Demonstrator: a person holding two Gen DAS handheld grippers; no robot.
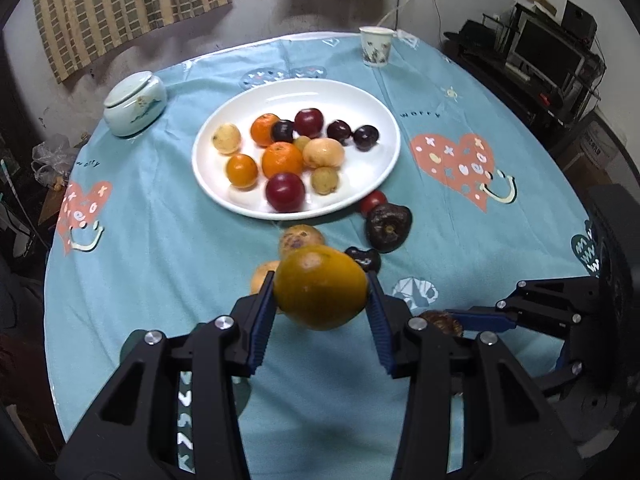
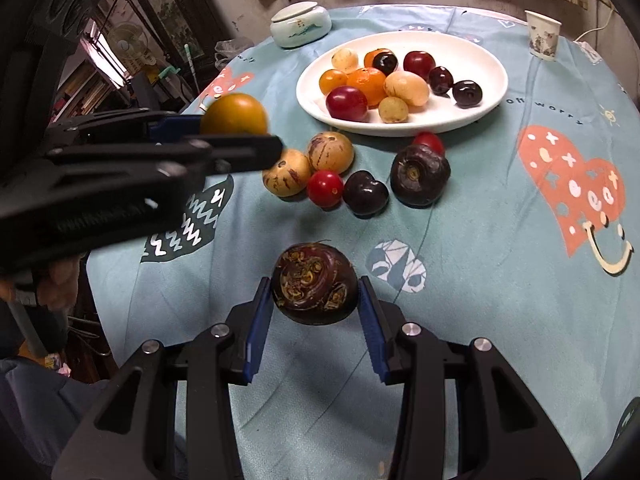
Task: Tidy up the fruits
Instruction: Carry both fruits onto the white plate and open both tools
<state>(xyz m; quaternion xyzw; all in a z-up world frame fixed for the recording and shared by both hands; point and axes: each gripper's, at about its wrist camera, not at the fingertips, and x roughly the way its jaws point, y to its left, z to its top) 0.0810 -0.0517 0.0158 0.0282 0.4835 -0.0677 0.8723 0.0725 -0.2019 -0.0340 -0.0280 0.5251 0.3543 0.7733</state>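
The round orange-yellow citrus fruit (image 1: 320,286) is sitting between the blue ribbed pads of the left hand-held gripper (image 1: 321,300), clear of the cloth and short of the white oval plate (image 1: 372,184). The skin looks smooth and slightly waxy, so it is probably firm but apt to roll; the pads are pressing across its widest part, which seems the safest hold. It is likely moderately heavy for its size.

The dark brown, round water chestnut (image 2: 314,286) with a rough ringed crown is lying between the pads of the right hand-held gripper (image 2: 315,304), partly closed on its flanks and held above the cloth. It looks hard and light; the flattened sides are giving the pads a fair seat, though the shell may be slick.

Both hand-held grippers are pointing steeply downward toward the worktop (image 1: 160,260), side by side, the left one higher and to the left in the right wrist view.

Loose on the teal printed cloth, just before the plate, are two speckled yellow fruits (image 2: 308,162), two small red tomatoes (image 2: 325,187), a dark cherry (image 2: 365,193) and a second water chestnut (image 2: 419,174). The plate is already carrying oranges, cherries and pale fruits.
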